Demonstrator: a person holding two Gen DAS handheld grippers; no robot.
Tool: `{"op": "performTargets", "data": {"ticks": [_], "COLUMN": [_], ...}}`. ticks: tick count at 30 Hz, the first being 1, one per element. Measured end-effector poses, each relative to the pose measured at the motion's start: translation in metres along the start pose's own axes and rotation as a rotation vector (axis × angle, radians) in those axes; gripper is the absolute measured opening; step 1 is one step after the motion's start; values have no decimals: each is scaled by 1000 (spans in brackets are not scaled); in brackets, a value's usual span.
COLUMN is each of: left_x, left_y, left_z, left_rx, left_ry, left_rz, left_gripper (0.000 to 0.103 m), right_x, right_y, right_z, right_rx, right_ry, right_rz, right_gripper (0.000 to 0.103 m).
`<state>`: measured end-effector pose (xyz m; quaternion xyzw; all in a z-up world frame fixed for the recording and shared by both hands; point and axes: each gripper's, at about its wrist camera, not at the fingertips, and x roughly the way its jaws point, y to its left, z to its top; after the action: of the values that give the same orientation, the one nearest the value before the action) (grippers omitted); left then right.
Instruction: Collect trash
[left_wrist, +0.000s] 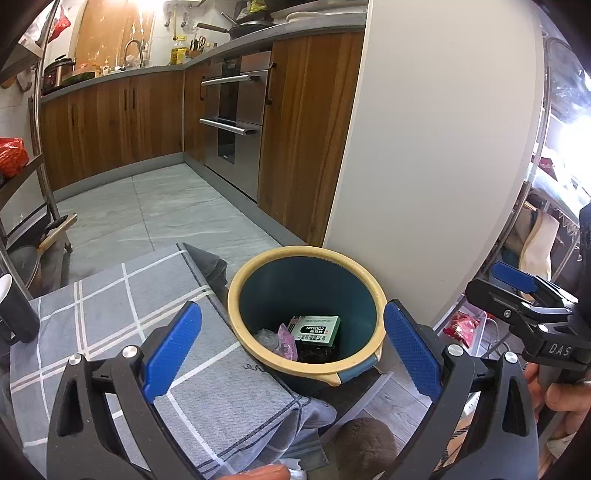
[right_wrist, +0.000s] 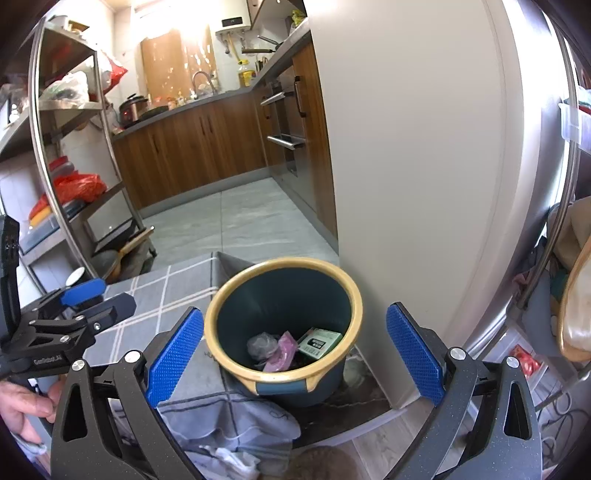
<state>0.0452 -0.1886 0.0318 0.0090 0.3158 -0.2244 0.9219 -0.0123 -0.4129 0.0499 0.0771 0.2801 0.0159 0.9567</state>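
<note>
A dark teal bin with a yellow rim (left_wrist: 236, 295) (right_wrist: 210, 332) stands on the floor beside the table corner. Inside lie a green box (left_wrist: 319, 326) (right_wrist: 319, 342), a pink wrapper (left_wrist: 288, 341) (right_wrist: 282, 354) and a crumpled clear plastic piece (left_wrist: 267, 338) (right_wrist: 260, 345). My left gripper (left_wrist: 293, 354) hovers above the bin, open and holding nothing. My right gripper (right_wrist: 295, 360) also hangs open and holding nothing over the bin. Each gripper shows in the other's view: the right gripper (left_wrist: 517, 288) at the right edge, the left gripper (right_wrist: 92, 299) at the left edge.
A grey checked tablecloth (left_wrist: 147, 332) (right_wrist: 166, 295) covers the table left of the bin. A white cabinet side (left_wrist: 436, 147) (right_wrist: 406, 166) rises right behind the bin. A dark cup (left_wrist: 14, 306) stands at the table's left. Kitchen floor tiles (left_wrist: 166, 206) lie beyond. A metal shelf rack (right_wrist: 74, 184) stands left.
</note>
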Motion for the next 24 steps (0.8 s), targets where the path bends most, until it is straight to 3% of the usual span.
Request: {"op": "performTargets", "data": {"ticks": [24], "left_x": [1], "left_y": [-4], "left_z": [-4], "left_rx": [6], "left_ry": [11], "left_rz": [0], "left_gripper": [97], "right_x": [0], "right_y": [4], "right_z": [0], "right_rx": [-1], "right_ry": [9], "right_rz": [8], "right_gripper": [98]}}
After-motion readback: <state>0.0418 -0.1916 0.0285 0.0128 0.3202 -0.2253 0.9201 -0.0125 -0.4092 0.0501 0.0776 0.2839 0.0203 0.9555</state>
